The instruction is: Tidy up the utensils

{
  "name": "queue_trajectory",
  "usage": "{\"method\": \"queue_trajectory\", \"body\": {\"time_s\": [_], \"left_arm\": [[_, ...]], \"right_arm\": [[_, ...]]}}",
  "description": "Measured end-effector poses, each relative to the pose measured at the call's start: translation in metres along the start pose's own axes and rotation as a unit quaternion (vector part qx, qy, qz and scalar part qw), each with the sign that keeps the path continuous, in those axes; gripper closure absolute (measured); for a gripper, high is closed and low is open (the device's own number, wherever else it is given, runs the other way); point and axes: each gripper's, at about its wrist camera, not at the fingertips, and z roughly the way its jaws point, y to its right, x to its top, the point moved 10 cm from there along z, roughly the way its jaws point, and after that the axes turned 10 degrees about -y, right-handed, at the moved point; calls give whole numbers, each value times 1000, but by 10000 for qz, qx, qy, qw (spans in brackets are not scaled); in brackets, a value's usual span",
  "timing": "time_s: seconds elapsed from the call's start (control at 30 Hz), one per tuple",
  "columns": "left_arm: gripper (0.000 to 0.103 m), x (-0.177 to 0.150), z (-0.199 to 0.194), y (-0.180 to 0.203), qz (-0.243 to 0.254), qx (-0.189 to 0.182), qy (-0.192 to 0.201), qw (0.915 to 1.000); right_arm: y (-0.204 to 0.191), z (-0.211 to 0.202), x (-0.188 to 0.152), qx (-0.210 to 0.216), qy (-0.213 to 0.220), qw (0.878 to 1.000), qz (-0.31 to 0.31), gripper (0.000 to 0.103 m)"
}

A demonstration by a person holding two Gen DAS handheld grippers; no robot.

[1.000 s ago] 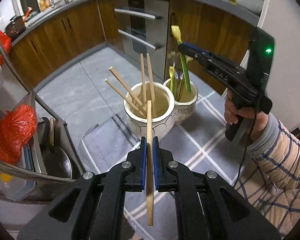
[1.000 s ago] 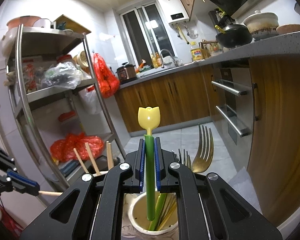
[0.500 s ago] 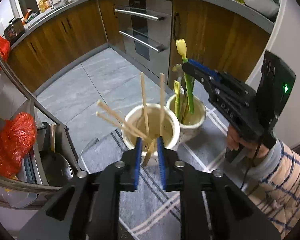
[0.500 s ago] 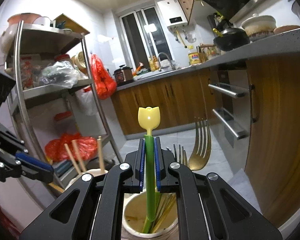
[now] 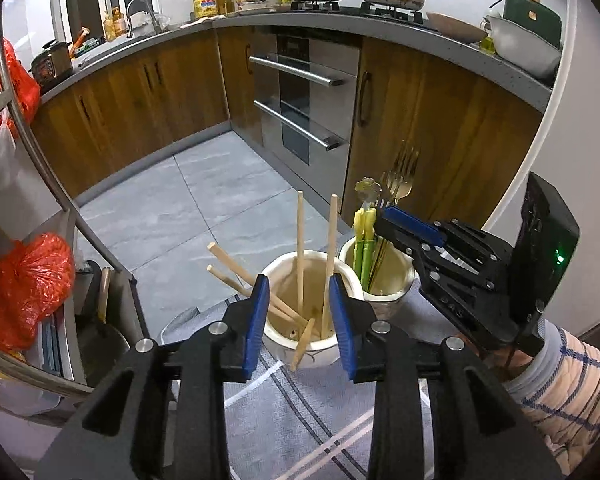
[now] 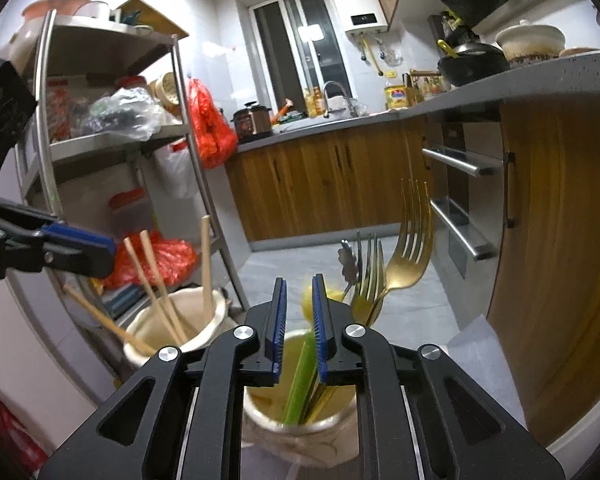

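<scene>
Now the wooden chopsticks [image 5: 300,248] stand loosely in the bigger white cup [image 5: 300,354], some leaning to the left over its rim, and one short stick [image 5: 303,344] lies tilted against the inner front wall. This cup stands on a grey cloth with white stripes [image 5: 284,424], which covers the tabletop. Just beside it, touching or almost touching on the right, is a smaller white cup [image 5: 396,280] with green-handled utensils [image 5: 362,248] and golden forks [image 6: 410,256] inside.

The left gripper [image 5: 299,322] hangs above the bigger cup; its jaws have just been opening and they are apart, with nothing pressed between them. The right gripper [image 6: 299,328] is over the smaller cup. Its jaws have also just been opening, and a green handle with a yellow top [image 6: 300,376] stands between them, a little blurred, touching the right jaw only. A hand in a striped sleeve [image 5: 568,380] holds this gripper.
</scene>
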Motion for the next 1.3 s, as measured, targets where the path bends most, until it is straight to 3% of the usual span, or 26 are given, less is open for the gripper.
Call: {"method": "queue_trajectory", "body": {"time_s": [0.4, 0.5, 0.6, 0.73, 0.87, 0.93, 1.17, 1.3], "left_arm": [[72, -23, -18, -7, -422, -214, 426, 9980], [67, -33, -24, -4, -442, -165, 612, 9970], [59, -45, -27, 1, -476, -134, 783, 9957], [45, -59, -31, 6, -475, 70, 1023, 9936], [39, -71, -34, 13, -580, 76, 1186, 9912], [33, -75, -36, 15, -624, 117, 1274, 9898], [18, -88, -35, 25, -671, 429, 1653, 9830], [14, -95, -24, 27, -726, 544, 1733, 9807]], "right_arm": [[-7, -45, -33, -38, -345, 9994, -74, 86], [-9, -55, -40, -117, -445, 9988, -152, 85], [-10, -65, -42, -153, -489, 9986, -153, 67], [-8, -79, -41, -261, -515, 9982, -172, 51], [-8, -91, -40, -365, -493, 9979, -211, 43], [-9, -96, -41, -413, -489, 9977, -231, 28], [-14, -102, -52, -423, -492, 9974, -306, 17], [-15, -100, -59, -503, -494, 9969, -352, 10]]}}
